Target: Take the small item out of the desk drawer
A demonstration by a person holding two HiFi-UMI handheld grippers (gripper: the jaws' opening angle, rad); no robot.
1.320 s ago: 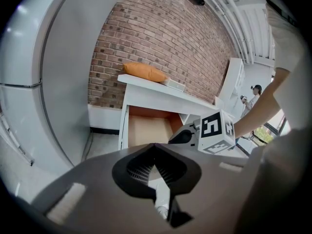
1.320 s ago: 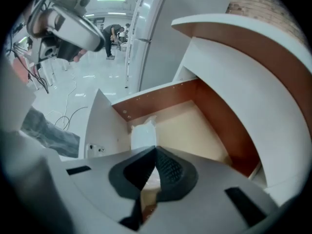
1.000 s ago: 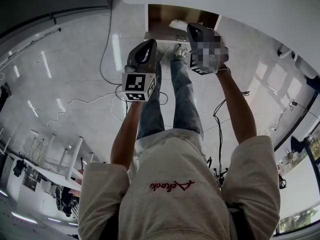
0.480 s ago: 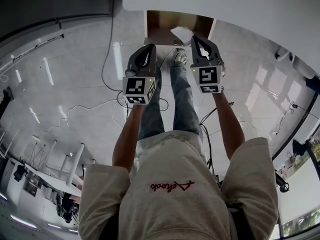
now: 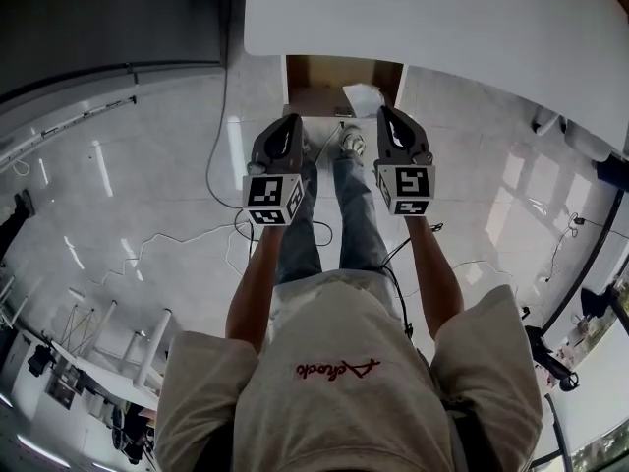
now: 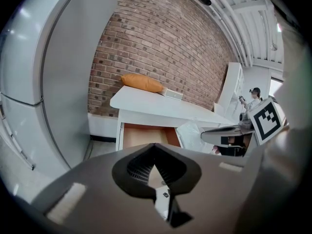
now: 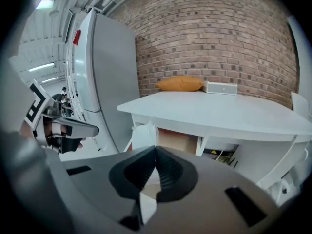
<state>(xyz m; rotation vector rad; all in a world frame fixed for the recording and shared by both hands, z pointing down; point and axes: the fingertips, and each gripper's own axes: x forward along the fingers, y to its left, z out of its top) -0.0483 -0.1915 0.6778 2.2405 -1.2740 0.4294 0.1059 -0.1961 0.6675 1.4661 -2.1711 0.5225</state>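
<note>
The white desk (image 5: 442, 18) has its wooden drawer (image 5: 319, 75) pulled open. My right gripper (image 5: 384, 112) is shut on a small white crumpled packet (image 5: 362, 96), held just in front of the drawer's right part. In the right gripper view the packet (image 7: 144, 134) sticks up beyond the shut right gripper (image 7: 156, 150), with the drawer (image 7: 175, 140) behind it. My left gripper (image 5: 292, 118) hovers left of it at the drawer front, shut and holding nothing. From the left gripper (image 6: 155, 147) I see the drawer (image 6: 144, 135) and the packet (image 6: 195, 134).
A tall grey cabinet (image 6: 58, 82) stands left of the desk. An orange cushion (image 7: 179, 84) and a white box (image 7: 222, 87) lie at the desk's back by the brick wall. Cables (image 5: 216, 146) trail over the glossy floor. The person's legs (image 5: 344, 195) are below the grippers.
My right gripper has drawn back out of the drawer toward the person, with the white packet in it. The left gripper has stayed nearly in place.
</note>
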